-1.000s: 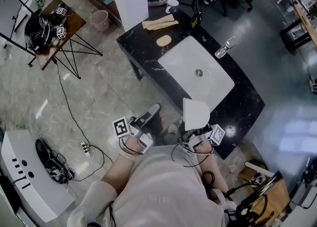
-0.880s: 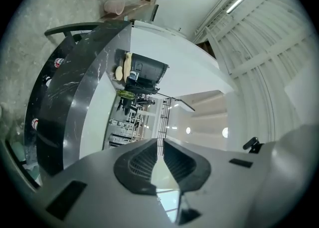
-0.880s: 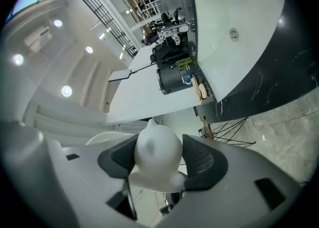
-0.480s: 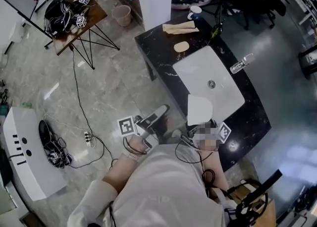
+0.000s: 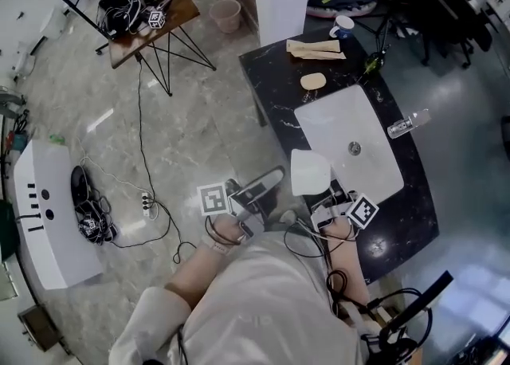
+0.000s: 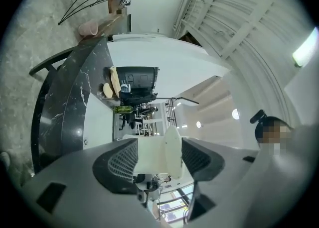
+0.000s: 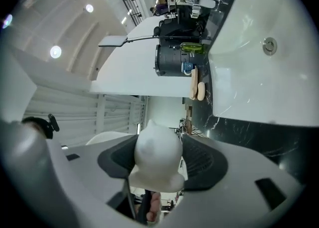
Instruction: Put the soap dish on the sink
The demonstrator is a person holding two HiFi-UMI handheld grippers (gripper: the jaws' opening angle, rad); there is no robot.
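The white soap dish [image 5: 309, 172] hangs just off the near left corner of the white sink [image 5: 335, 120], which is set in a black marble counter [image 5: 271, 76]. My right gripper [image 5: 323, 200] is shut on the dish, and in the right gripper view both pads press on the dish [image 7: 158, 155]. My left gripper [image 5: 263, 184] hovers to the dish's left, above the floor. Its jaws are opening. In the left gripper view the dish [image 6: 167, 155] shows in the gap between them, and the pads [image 6: 122, 162] do not press on it.
A tan oval soap [image 5: 313, 81], a folded cloth [image 5: 316, 49], a cup [image 5: 343, 25], a green bottle [image 5: 373, 60] and a clear bottle [image 5: 409, 123] lie on the counter around the sink. On the floor are a cable with a power strip [image 5: 147, 200], a wooden side table [image 5: 151, 13] and a bin [image 5: 227, 14].
The head view has swung, so the counter now sits higher and further right. The dish in my right gripper has moved left, toward the sink's near left corner. The left gripper stays beside it.
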